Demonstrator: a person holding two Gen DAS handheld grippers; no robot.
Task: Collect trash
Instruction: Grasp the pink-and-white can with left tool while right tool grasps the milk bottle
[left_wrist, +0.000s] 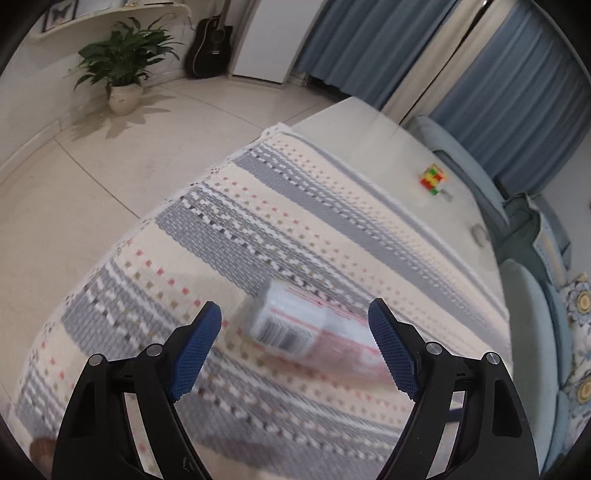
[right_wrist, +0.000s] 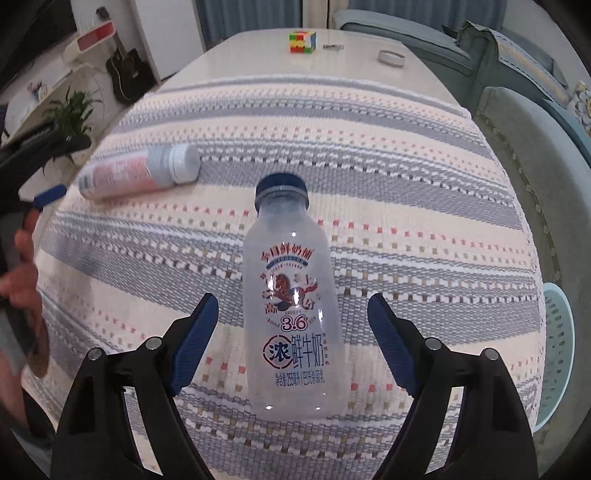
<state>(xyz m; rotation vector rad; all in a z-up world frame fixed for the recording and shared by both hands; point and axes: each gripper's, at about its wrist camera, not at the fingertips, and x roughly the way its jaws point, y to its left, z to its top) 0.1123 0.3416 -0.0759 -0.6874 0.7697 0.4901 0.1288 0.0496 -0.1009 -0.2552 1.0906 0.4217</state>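
Note:
An empty milk bottle with a blue cap (right_wrist: 291, 302) lies on the striped woven cloth (right_wrist: 406, 206), cap pointing away. My right gripper (right_wrist: 291, 332) is open, its blue pads on either side of the bottle's body without touching it. A second bottle with a pink label and white cap (right_wrist: 136, 173) lies on its side at the cloth's far left. In the left wrist view this pink-label bottle (left_wrist: 314, 332) is blurred and lies between and just beyond the open fingers of my left gripper (left_wrist: 295, 339). The left gripper also shows in the right wrist view (right_wrist: 48, 195), beside that bottle.
Beyond the cloth on the bare table stand a colour cube (right_wrist: 303, 41), a small metal piece (right_wrist: 332, 47) and a white ring-shaped object (right_wrist: 391, 57). A light blue basket (right_wrist: 557, 354) stands off the table's right edge. Blue-grey sofa seats (right_wrist: 524, 155) line the right side. A potted plant (left_wrist: 123, 70) stands on the floor.

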